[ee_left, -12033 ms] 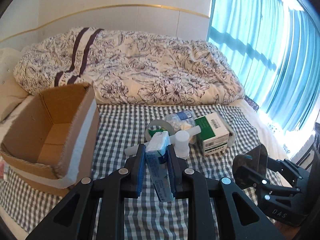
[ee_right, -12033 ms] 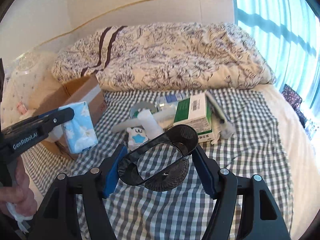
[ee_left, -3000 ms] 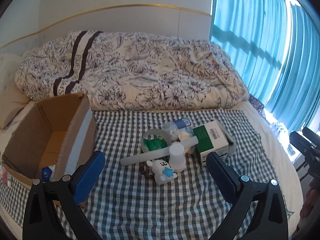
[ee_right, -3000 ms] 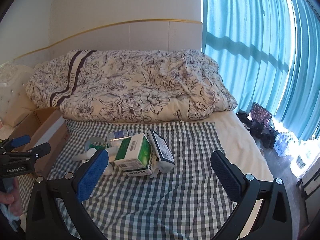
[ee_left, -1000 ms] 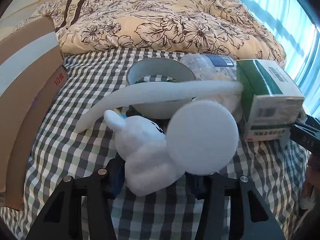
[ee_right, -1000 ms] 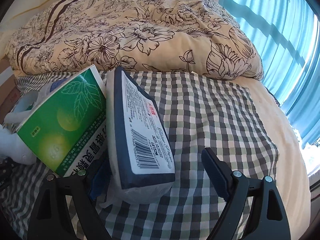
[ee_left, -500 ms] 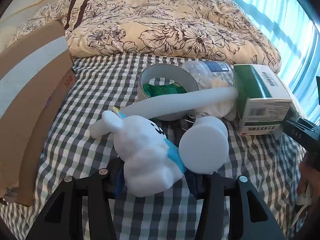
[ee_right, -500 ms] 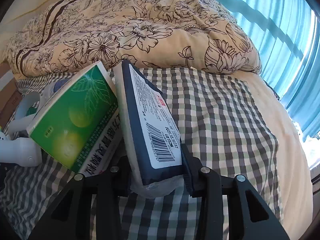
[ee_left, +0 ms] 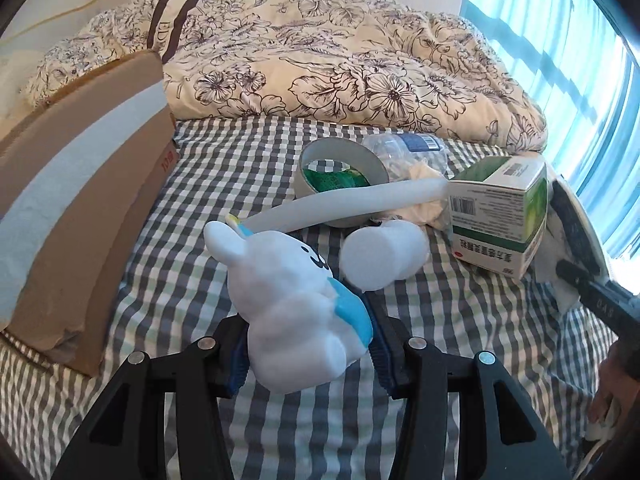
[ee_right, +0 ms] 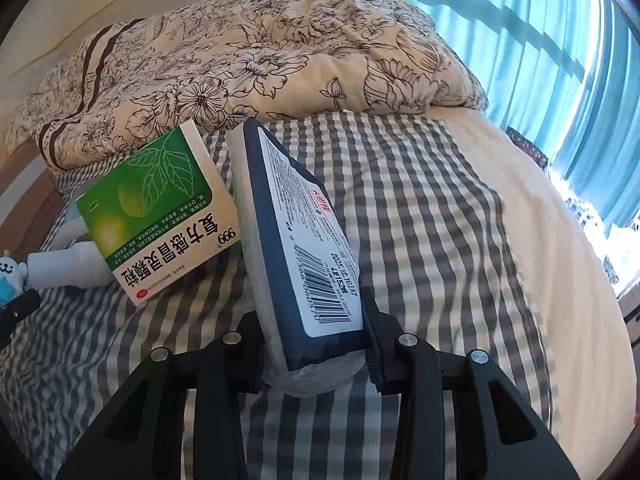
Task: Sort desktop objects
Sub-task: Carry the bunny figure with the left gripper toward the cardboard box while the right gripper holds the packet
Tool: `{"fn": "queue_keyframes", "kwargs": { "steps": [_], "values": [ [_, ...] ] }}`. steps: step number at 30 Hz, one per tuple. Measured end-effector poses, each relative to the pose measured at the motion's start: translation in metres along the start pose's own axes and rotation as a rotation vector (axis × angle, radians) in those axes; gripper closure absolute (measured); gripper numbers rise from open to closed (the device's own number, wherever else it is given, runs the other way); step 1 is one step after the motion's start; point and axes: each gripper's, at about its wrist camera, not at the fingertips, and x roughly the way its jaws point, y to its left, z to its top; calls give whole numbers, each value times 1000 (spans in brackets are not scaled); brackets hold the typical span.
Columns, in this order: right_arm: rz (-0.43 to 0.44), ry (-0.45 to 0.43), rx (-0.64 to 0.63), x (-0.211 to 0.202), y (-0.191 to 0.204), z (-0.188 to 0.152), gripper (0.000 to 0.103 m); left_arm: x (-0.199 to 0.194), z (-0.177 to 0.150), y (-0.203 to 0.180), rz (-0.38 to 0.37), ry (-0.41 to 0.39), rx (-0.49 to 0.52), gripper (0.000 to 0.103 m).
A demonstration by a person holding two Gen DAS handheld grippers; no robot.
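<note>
My left gripper is shut on a white rabbit toy with a blue star, held just above the checked cloth. Beyond it lie a white tube, a white cup on its side, a tape roll, a crushed plastic bottle and a green medicine box. My right gripper is shut on a dark blue wipes pack, tilted up beside the same green medicine box. The rabbit toy shows at the left edge of the right wrist view.
An open cardboard box stands at the left on the cloth. A floral duvet is heaped along the far side, and blue curtains hang at the right. Bare mattress lies right of the checked cloth.
My left gripper has lifted the rabbit toy up and back from the pile. My right gripper closed on the wipes pack and raised its near end away from the green box.
</note>
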Motion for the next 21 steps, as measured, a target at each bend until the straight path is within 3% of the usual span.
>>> {"fn": "queue_keyframes", "kwargs": {
  "steps": [21],
  "values": [
    [-19,-64,71,-100,-1,-35,67,-88,-11,20,-17,-88,-3,52]
  ]
}}
